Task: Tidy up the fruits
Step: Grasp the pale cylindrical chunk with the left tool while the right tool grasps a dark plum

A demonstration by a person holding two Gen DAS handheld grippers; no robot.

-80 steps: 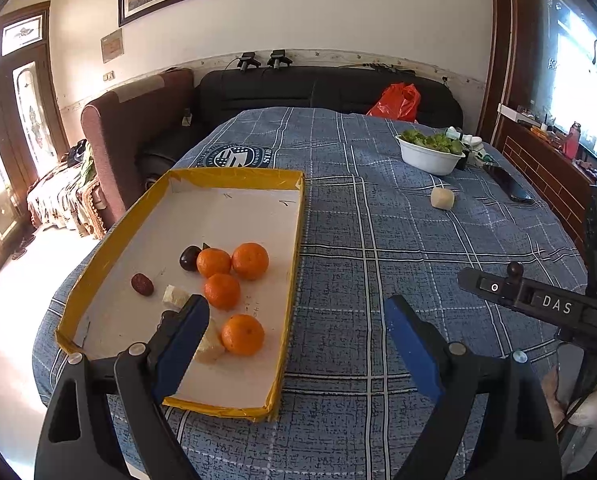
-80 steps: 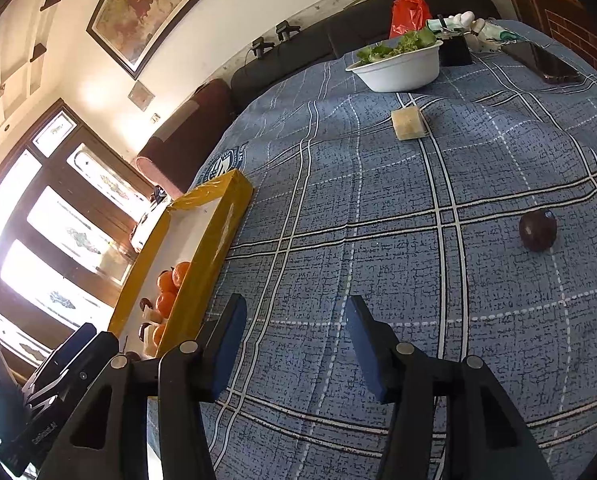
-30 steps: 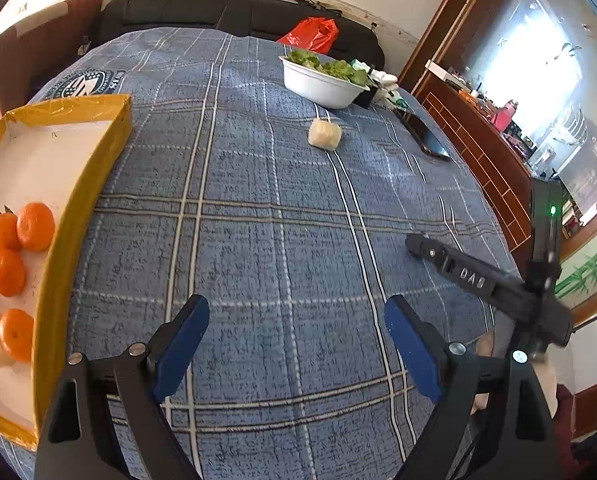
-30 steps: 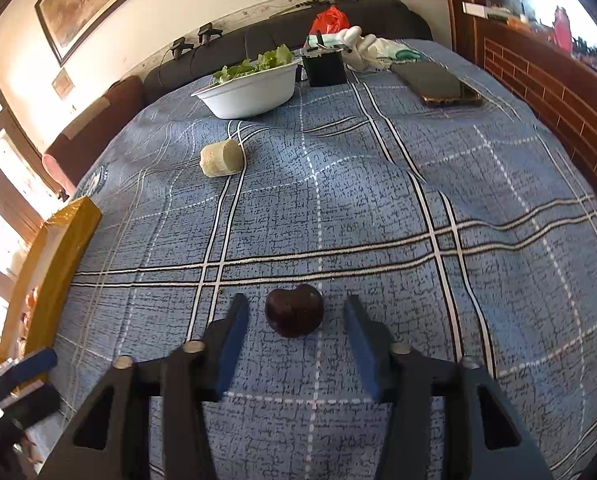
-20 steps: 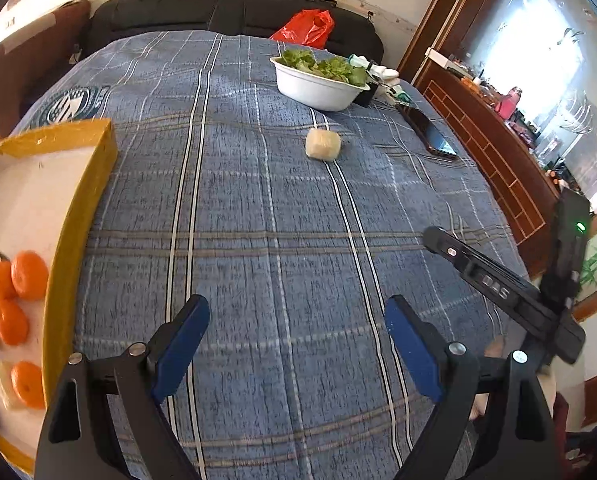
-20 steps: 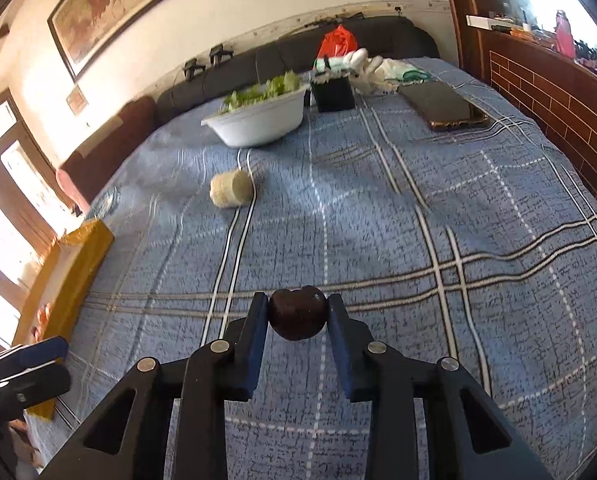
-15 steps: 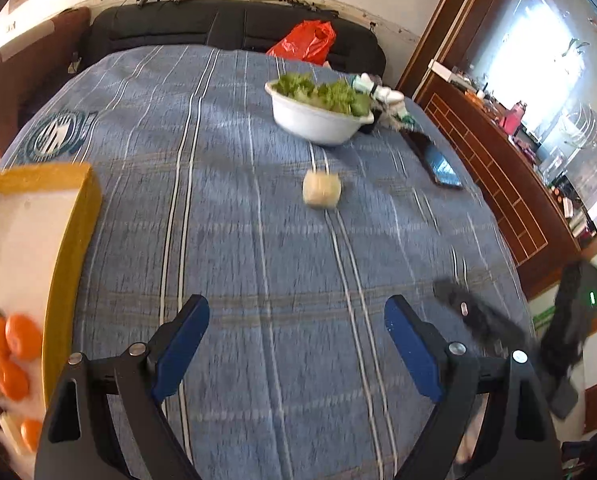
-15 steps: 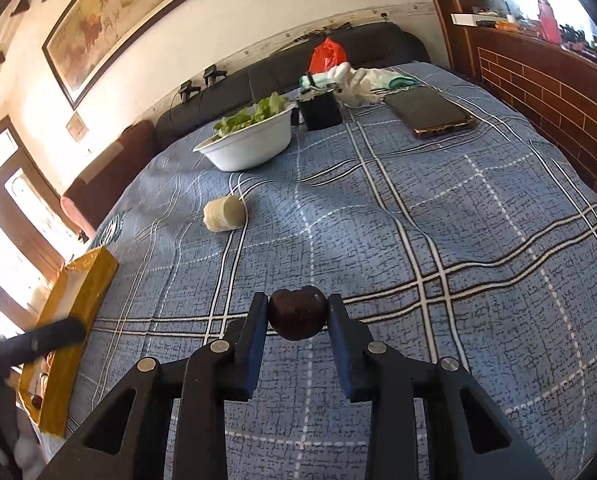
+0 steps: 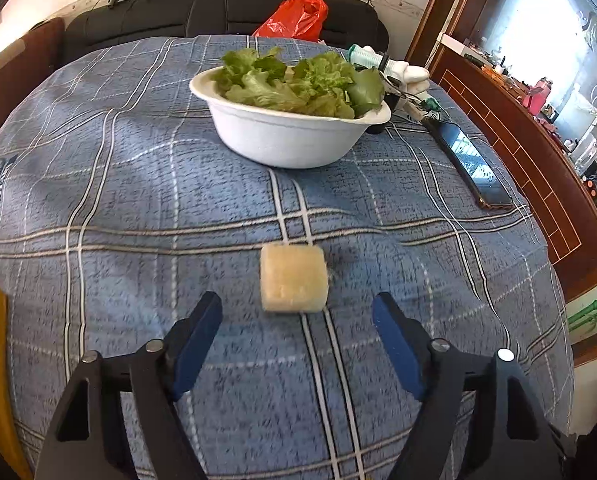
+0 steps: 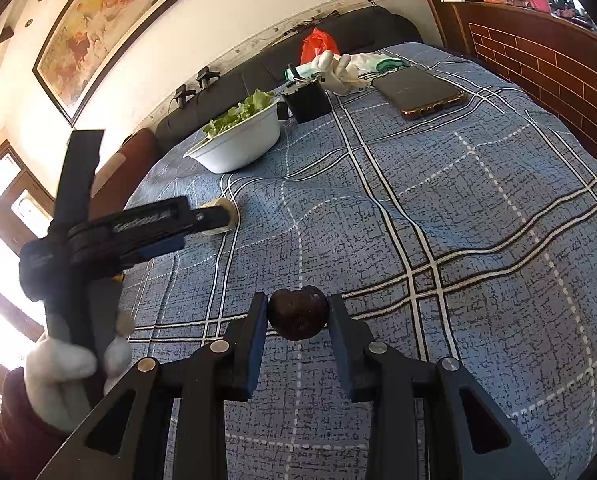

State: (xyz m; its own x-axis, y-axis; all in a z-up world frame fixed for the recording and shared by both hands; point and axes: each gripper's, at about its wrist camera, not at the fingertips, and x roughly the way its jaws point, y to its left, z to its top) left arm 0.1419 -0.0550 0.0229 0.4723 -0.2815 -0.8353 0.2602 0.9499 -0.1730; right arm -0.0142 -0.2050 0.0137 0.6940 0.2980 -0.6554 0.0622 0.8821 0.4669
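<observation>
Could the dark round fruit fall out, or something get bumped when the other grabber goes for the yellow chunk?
Maybe. The right gripper pinches the dark fruit only at its two sides near the fingertips, so the round, smooth-looking fruit might slip. The left gripper is open just short of the pale yellow chunk; pushing forward before closing could nudge it away. The white bowl of lettuce and the phone lie beyond, so overshooting may bump them.

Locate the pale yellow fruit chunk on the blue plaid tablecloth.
In the left wrist view the pale yellow fruit chunk lies on the blue plaid tablecloth just ahead of the open left gripper, nearer than the white bowl of lettuce.
</observation>
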